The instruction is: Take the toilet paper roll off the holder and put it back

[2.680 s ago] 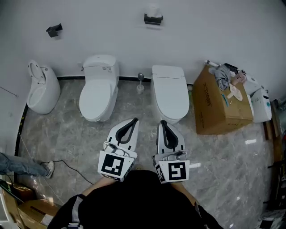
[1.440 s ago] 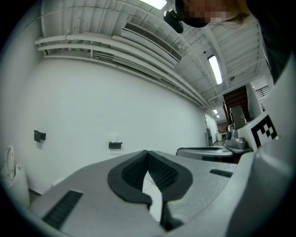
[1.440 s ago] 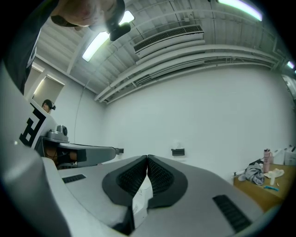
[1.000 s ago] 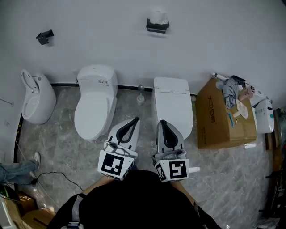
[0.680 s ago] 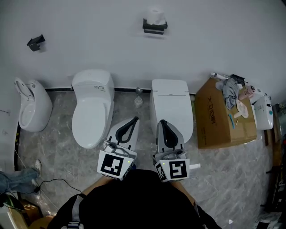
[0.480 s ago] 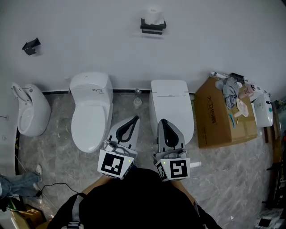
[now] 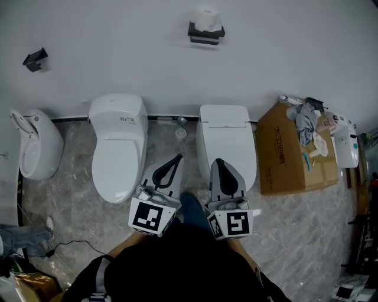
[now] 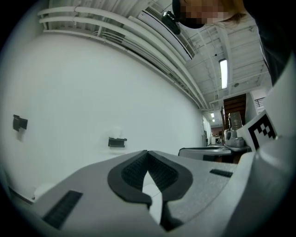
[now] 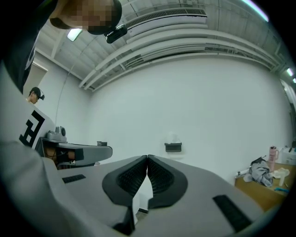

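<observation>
A white toilet paper roll (image 7: 207, 17) stands on a black wall holder (image 7: 205, 32) high on the white wall, seen far off in the head view. The same holder (image 8: 117, 142) shows small in the left gripper view, and the holder (image 9: 173, 147) with the pale roll (image 9: 173, 139) on it in the right gripper view. My left gripper (image 7: 176, 158) and right gripper (image 7: 217, 161) are held side by side close to my body, far from the wall. Both are shut with nothing between their jaws.
Two white toilets (image 7: 117, 145) (image 7: 225, 141) stand against the wall, with a urinal (image 7: 35, 143) at the left. A cardboard box (image 7: 293, 152) with clutter on top sits at the right. A second black wall bracket (image 7: 33, 60) hangs at the upper left. A person's leg (image 7: 18, 239) shows at the lower left.
The head view has drifted, so the toilets and wall holder sit slightly lower and left. My leg now shows between the grippers. Both grippers stay shut and close to my body.
</observation>
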`<state>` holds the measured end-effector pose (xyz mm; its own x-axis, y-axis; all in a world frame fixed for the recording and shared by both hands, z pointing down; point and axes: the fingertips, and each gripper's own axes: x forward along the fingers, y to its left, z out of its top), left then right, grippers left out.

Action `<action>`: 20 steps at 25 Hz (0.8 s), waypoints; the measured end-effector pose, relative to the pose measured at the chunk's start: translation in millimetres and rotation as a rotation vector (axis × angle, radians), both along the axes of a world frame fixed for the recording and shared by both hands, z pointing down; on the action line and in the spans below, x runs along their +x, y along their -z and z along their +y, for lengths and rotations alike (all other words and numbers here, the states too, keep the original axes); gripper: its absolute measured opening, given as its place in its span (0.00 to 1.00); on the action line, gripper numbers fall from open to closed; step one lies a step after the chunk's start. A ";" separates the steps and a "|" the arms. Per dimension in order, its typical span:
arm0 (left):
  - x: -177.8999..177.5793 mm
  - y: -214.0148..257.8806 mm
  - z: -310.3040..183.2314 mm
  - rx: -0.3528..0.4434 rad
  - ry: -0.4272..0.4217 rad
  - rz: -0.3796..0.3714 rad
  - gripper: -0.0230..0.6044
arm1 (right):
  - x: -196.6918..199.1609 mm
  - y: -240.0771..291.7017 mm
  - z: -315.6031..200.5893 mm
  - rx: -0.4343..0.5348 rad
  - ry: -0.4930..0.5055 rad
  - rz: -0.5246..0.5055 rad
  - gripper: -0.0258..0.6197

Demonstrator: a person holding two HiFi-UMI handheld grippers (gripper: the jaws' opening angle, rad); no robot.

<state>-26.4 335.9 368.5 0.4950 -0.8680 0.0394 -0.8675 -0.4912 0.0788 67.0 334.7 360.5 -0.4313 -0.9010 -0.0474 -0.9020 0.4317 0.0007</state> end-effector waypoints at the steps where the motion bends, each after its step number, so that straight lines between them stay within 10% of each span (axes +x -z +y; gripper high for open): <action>1: -1.5 -0.6 -3.9 0.002 0.002 0.000 0.05 | -0.7 -1.0 -3.9 -0.003 0.001 0.000 0.08; 20: 2.1 0.4 -126.2 0.014 0.050 -0.003 0.05 | -1.8 4.9 -136.4 0.023 0.074 0.000 0.08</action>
<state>-24.3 209.8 368.1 0.4512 -0.8920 0.0280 -0.8911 -0.4485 0.0698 65.2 198.4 355.7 -0.4968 -0.8652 -0.0682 -0.8675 0.4972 0.0113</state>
